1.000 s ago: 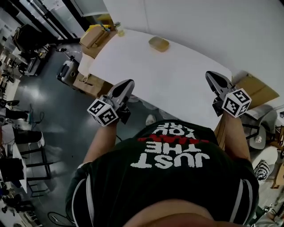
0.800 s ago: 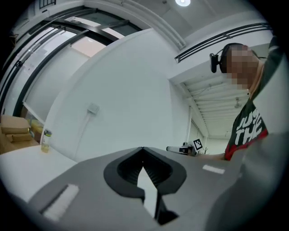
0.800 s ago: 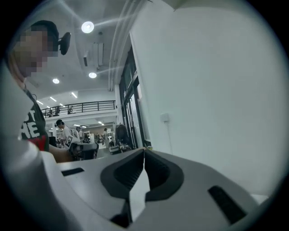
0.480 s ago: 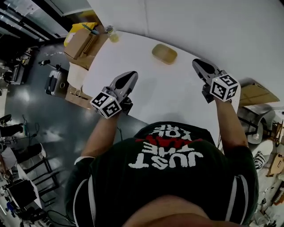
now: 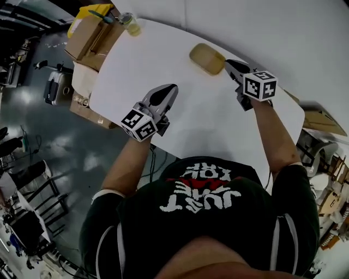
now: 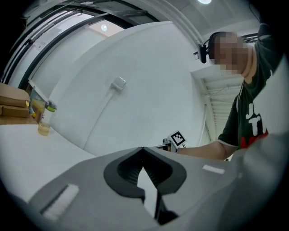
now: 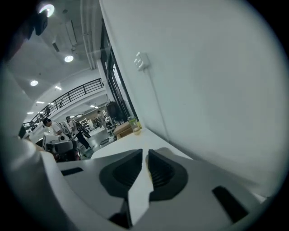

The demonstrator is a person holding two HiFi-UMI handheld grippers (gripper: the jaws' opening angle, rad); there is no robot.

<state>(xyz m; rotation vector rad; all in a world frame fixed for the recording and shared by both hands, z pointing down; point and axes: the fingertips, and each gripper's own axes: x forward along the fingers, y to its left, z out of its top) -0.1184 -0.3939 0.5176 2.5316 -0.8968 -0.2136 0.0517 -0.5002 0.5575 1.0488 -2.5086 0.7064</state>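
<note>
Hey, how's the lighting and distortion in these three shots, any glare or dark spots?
Head view: white table bright, nearly washed out; floor dim. Left gripper view: strong fisheye, black rim, ceiling lamp flaring at top. Right gripper view: same black rim, overhead lights glaring upper left.

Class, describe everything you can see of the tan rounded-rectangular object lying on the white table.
The tan rounded-rectangular object lies flat on the white table, near its far edge. It looks matte, with soft corners; its material is unclear. The right gripper points at one end of it, jaws slightly apart; whether they touch it cannot be told.
</note>
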